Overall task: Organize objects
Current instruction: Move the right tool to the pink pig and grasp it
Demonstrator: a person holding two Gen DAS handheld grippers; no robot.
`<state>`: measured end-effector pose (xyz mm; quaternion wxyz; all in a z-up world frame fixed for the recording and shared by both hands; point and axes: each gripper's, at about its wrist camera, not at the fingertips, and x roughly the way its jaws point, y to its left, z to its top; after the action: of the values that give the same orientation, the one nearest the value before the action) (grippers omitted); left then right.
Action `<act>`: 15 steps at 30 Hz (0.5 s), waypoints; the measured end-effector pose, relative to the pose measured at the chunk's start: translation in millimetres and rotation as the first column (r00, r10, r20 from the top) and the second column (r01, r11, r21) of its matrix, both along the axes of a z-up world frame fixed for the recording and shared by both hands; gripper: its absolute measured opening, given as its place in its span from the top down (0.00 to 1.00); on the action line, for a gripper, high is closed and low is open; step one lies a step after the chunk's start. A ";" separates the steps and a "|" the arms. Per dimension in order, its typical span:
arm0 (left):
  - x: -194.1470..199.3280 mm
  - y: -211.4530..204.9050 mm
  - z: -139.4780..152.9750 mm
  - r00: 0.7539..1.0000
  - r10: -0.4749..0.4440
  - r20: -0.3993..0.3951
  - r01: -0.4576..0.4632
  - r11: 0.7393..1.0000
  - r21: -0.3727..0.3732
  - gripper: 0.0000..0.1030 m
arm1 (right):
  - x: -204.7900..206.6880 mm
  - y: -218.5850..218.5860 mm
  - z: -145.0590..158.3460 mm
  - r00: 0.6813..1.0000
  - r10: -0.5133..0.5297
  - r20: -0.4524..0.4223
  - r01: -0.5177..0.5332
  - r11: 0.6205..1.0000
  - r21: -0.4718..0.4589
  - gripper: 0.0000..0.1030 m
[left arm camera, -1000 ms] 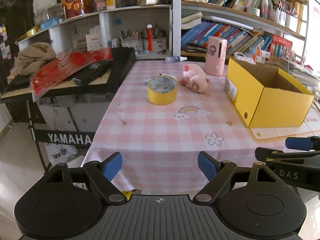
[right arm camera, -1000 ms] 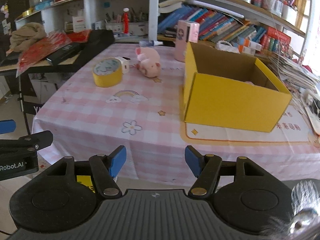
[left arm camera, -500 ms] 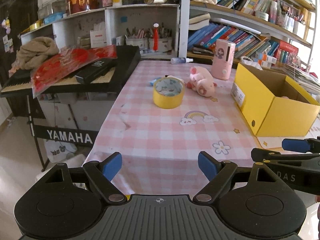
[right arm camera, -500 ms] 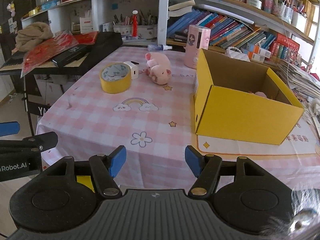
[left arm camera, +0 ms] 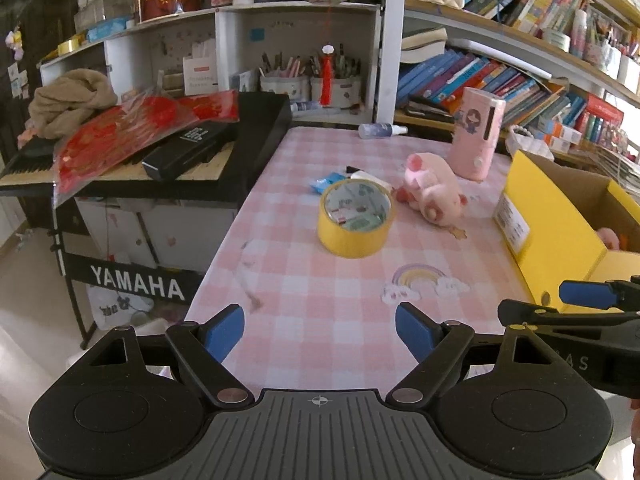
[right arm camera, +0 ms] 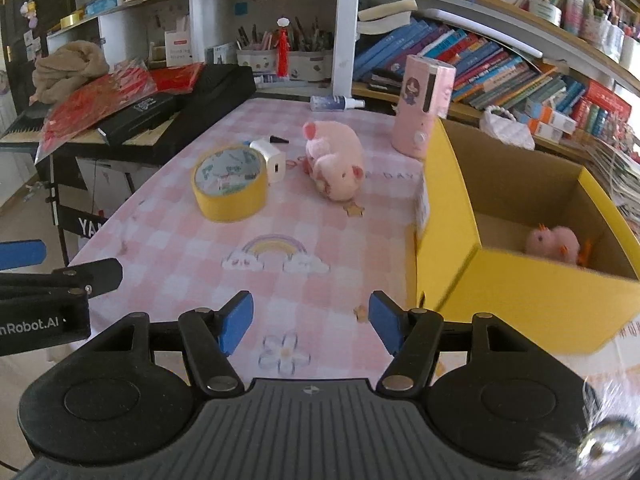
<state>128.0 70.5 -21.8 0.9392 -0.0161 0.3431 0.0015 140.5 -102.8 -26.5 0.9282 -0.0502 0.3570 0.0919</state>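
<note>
Two grippers' jaws parted and empty, left gripper [left arm camera: 320,330] and right gripper [right arm camera: 311,322], tape roll [left arm camera: 356,219] well ahead, yellow box [right arm camera: 520,280] right.

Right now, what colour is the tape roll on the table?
Yellow: the tape roll shows best in the right wrist view.

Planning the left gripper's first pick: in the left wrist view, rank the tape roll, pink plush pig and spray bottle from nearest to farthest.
1. Tape roll, ahead, centre of the table.
2. Pink plush pig, just behind, to the right.
3. Spray bottle, lying at the far edge.
</note>
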 end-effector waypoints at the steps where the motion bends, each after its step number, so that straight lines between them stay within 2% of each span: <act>1: 5.5 -0.2 -0.3 1.000 0.002 0.000 -0.002 1.000 0.001 0.18 | 7.3 0.7 0.6 1.000 0.002 0.003 -0.002 1.000 0.002 0.40; 15: 78.5 -3.4 -7.4 1.000 0.011 -0.023 -0.010 1.000 0.025 0.19 | 98.6 3.6 2.9 1.000 0.011 0.008 -0.011 0.999 0.033 0.40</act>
<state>206.5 67.2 -29.2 0.9352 -0.0064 0.3540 0.0108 239.1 -99.2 -23.6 0.9297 -0.0373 0.3517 0.1027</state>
